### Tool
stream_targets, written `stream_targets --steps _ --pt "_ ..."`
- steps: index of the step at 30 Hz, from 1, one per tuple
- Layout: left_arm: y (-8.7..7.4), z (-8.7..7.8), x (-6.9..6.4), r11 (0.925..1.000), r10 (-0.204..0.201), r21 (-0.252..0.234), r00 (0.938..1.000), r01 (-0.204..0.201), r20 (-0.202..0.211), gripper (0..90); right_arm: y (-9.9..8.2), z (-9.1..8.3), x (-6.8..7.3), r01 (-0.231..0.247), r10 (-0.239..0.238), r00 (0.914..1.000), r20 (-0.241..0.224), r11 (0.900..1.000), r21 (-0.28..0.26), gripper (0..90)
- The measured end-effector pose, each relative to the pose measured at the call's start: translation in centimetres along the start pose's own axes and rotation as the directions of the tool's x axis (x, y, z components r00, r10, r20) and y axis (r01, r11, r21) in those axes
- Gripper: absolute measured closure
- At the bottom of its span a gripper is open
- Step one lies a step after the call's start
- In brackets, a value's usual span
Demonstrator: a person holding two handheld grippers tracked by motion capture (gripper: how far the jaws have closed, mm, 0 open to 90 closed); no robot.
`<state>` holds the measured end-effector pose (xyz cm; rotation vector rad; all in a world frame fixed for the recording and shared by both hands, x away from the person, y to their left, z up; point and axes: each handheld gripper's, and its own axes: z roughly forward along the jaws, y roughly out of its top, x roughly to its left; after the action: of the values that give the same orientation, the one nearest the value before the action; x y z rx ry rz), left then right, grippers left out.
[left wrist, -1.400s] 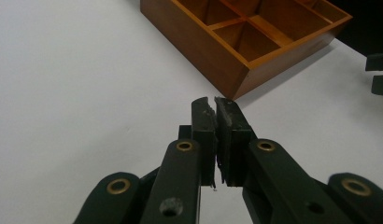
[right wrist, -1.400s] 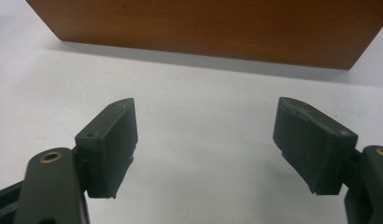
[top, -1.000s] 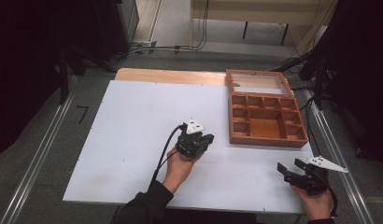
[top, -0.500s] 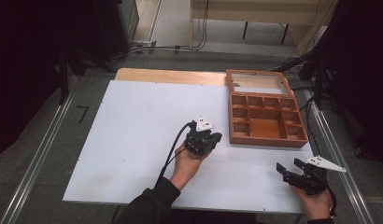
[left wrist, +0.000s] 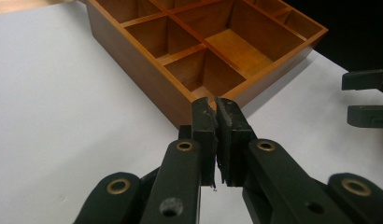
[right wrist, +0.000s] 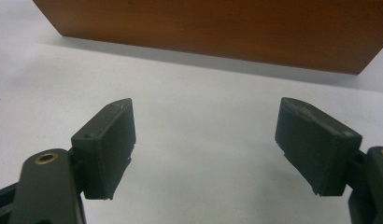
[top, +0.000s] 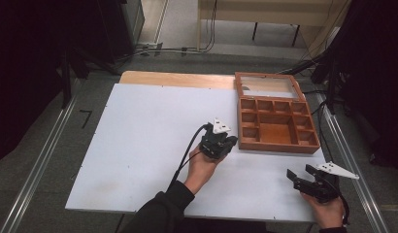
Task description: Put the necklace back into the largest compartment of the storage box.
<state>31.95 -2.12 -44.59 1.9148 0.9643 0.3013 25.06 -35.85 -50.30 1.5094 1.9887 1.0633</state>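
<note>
A wooden compartment box (top: 277, 144) sits open at the table's right side, its several compartments empty. My left gripper (top: 230, 141) is shut, its tips just short of the box's front left corner; in the left gripper view the jaws (left wrist: 216, 106) press together with nothing visible between them, right before the box (left wrist: 147, 79). Close to the front right corner of the table, my right gripper (top: 295, 175) stands open and empty. In the right gripper view its jaws (right wrist: 206, 140) are spread over bare table, facing the box's side wall (right wrist: 217, 28).
The box's glazed lid (top: 265, 87) lies folded back behind it. The white tabletop (top: 148, 131) stretches bare to the left. A bare wooden strip (top: 173, 78) runs along the far edge. The right gripper's open jaws (left wrist: 367, 98) appear at the right edge of the left gripper view.
My left hand has carried its shut gripper to the right, closer to the box's front left corner. The right gripper has stayed where it was.
</note>
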Motion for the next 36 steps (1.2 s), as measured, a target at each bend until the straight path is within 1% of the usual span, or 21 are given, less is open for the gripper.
stream_targets --steps 8,15,18,27,36 --pt "0.6 0.8 -0.3 1.0 0.002 0.005 0.9999 -0.002 0.011 86.8 0.0 0.0 0.0 -0.001 0.001 1.0 -0.002 1.0 0.0 18.3" --pt "1.3 1.6 -0.8 0.9999 0.009 0.005 0.9999 -0.009 0.009 86.8 0.0 0.0 0.1 -0.001 0.001 1.0 -0.006 1.0 0.0 18.3" --pt "1.7 2.0 -0.9 0.9997 0.021 0.015 0.9997 -0.021 0.007 86.8 0.0 0.0 0.1 -0.003 0.003 1.0 -0.009 1.0 0.001 18.3" --pt "2.6 2.8 -1.4 0.9992 0.036 0.018 0.9993 -0.036 0.007 86.8 0.1 0.1 0.1 -0.004 0.004 0.9999 -0.013 1.0 0.001 18.3" --pt "3.3 4.1 -2.1 0.9983 0.051 0.027 0.9987 -0.051 0.01 86.8 0.1 0.1 0.2 -0.002 0.002 0.9998 -0.019 1.0 0.002 18.3"
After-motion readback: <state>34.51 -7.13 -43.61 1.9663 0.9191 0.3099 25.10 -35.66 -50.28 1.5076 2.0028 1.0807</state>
